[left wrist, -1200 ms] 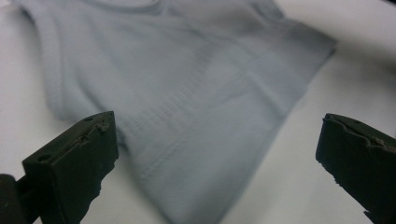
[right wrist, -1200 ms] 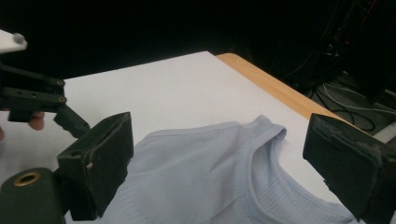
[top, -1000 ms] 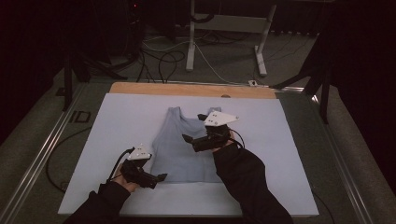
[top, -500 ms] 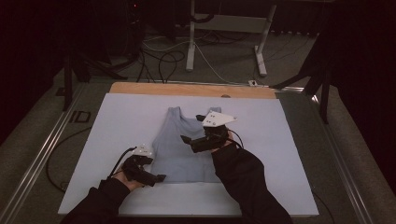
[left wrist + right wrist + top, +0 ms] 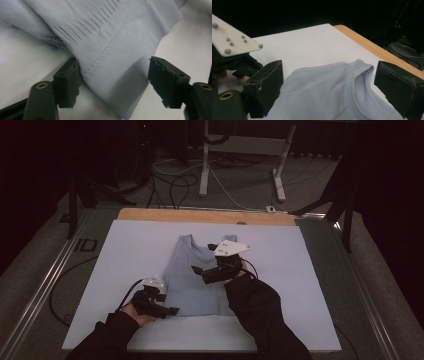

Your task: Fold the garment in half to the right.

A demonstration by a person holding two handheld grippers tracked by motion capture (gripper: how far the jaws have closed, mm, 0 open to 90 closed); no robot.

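**Both tongs open at a pale blue tank top on the white worktop**

Dark room, cables [image 5: 170, 185] and a white metal stand [image 5: 240, 150] on the floor past the far edge. White worktop [image 5: 130, 250] with a bare wood strip [image 5: 200, 215] along its far side. Pale blue tank top [image 5: 192, 280] lies flat near the middle, neck and straps toward the far side, hem toward me.

My left tongs [image 5: 165, 310] sit low at the near left corner of the top, right at the hem. In the left gripper view the left tongs [image 5: 113, 82] are wide open, jaws well apart, with a fold of the ribbed hem between them. Left jaw looks to touch the cloth edge; right jaw stands clear of it over bare worktop. Nothing pinched. Stitched hem line runs diagonally across the fabric.

My right tongs [image 5: 200, 271] are above the right half of the top, about mid body, pointing left across it, grey plate on top. In the right gripper view the right tongs [image 5: 328, 87] are also wide open, holding nothing. Neckline and a strap of the top lie between and beyond the jaws, neck edge slightly raised. Can't tell if the jaws touch cloth. The left tongs show at the left of that view, with their pale plate [image 5: 232, 40].

Dark sleeves [image 5: 260, 315] on both forearms, coming in from the near edge.
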